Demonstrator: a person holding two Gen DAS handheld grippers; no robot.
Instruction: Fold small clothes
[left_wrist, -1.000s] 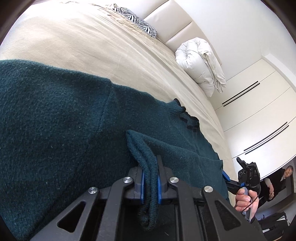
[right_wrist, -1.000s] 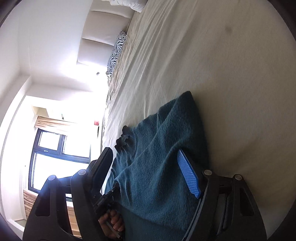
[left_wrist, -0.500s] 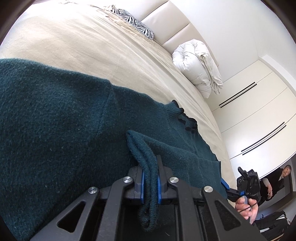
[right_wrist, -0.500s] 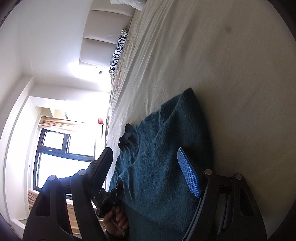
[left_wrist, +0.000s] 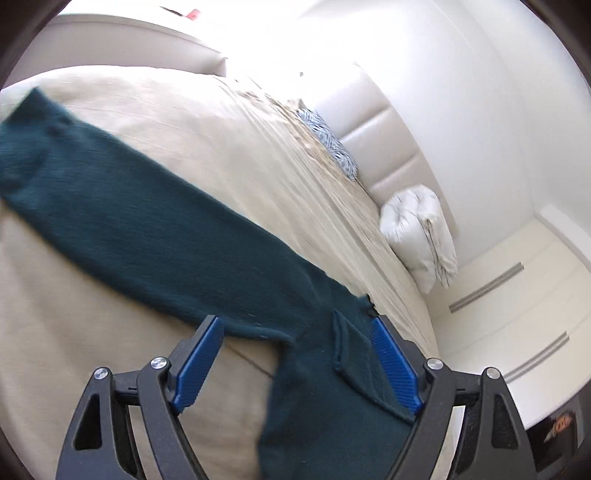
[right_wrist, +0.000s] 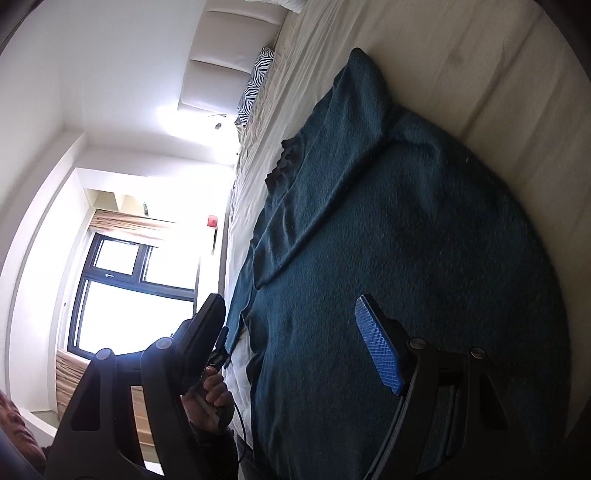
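- Since the earlier frame the left gripper (left_wrist: 295, 354) has let go: a second ago its blue pads pinched a bunched fold of the dark teal sweater (left_wrist: 155, 236), and now its jaws have just been opening and stand wide, with nothing pressed between them.
- Nearest in the left wrist view, the sweater's edge and a small turned-up flap lie between the spread pads; the right-hand pad (left_wrist: 393, 363) overlaps the cloth in the picture, but whether it touches it cannot be told.
- Compared with before, that view has swung: a long sleeve now stretches away to the upper left across the beige bed cover (left_wrist: 240, 147), where earlier the knit filled the near half of the picture.
- Right gripper (right_wrist: 291, 339) stands open about as wide as earlier, gripping nothing; its blue pad (right_wrist: 376, 350) hangs over the sweater body (right_wrist: 406, 240).
- Sweater in the right wrist view now fills far more of the picture than before, lying flat on the bed with a sleeve folded across it.
- Beside the right gripper's dark finger, the person's left hand (right_wrist: 212, 391) holds a gripper handle.
- Farther off lie a zebra-print pillow (right_wrist: 256, 79) and a rolled white duvet (left_wrist: 421, 232) by the padded headboard (left_wrist: 384, 140).
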